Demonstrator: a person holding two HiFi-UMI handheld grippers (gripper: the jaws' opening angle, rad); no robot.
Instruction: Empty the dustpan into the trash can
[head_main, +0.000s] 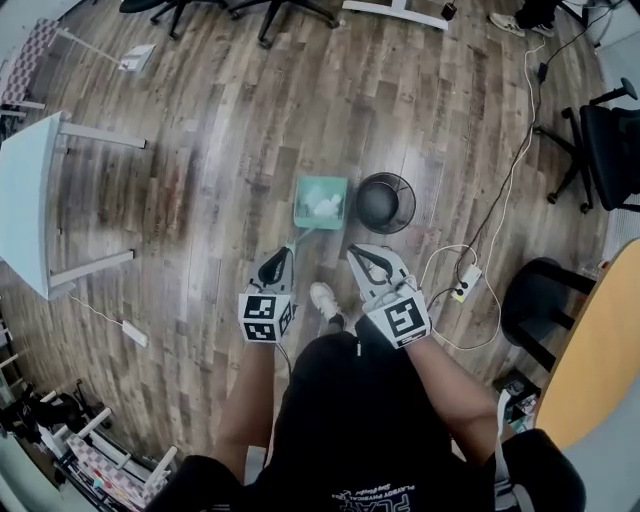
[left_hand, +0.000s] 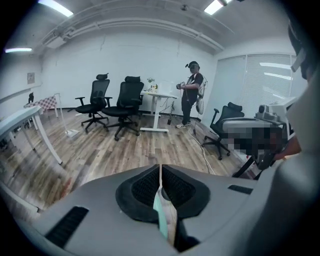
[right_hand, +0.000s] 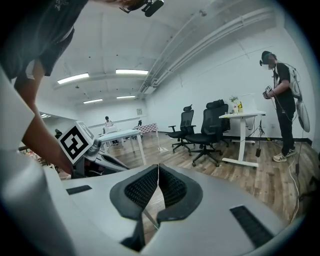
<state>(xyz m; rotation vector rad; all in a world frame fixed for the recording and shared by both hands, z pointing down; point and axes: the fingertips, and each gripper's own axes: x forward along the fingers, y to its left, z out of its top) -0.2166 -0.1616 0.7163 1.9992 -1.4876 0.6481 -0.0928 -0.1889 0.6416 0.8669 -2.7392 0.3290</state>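
A pale green dustpan (head_main: 320, 203) lies on the wood floor with white scraps in it. Its thin handle (head_main: 298, 238) runs back to my left gripper (head_main: 282, 254), which is shut on it. In the left gripper view the green handle (left_hand: 161, 214) shows pinched between the black pads of that gripper (left_hand: 160, 172). A round black mesh trash can (head_main: 386, 202) stands upright right beside the dustpan. My right gripper (head_main: 358, 252) hangs just short of the can with its jaws together, and in the right gripper view this gripper (right_hand: 158, 172) holds nothing that I can make out.
A white power strip (head_main: 465, 283) with looping cable lies right of my right hand. A white table (head_main: 30, 200) stands at the left, and office chairs (head_main: 610, 140) at the right. My shoe (head_main: 325, 300) is between the grippers. Another person (left_hand: 192, 92) stands by a far desk.
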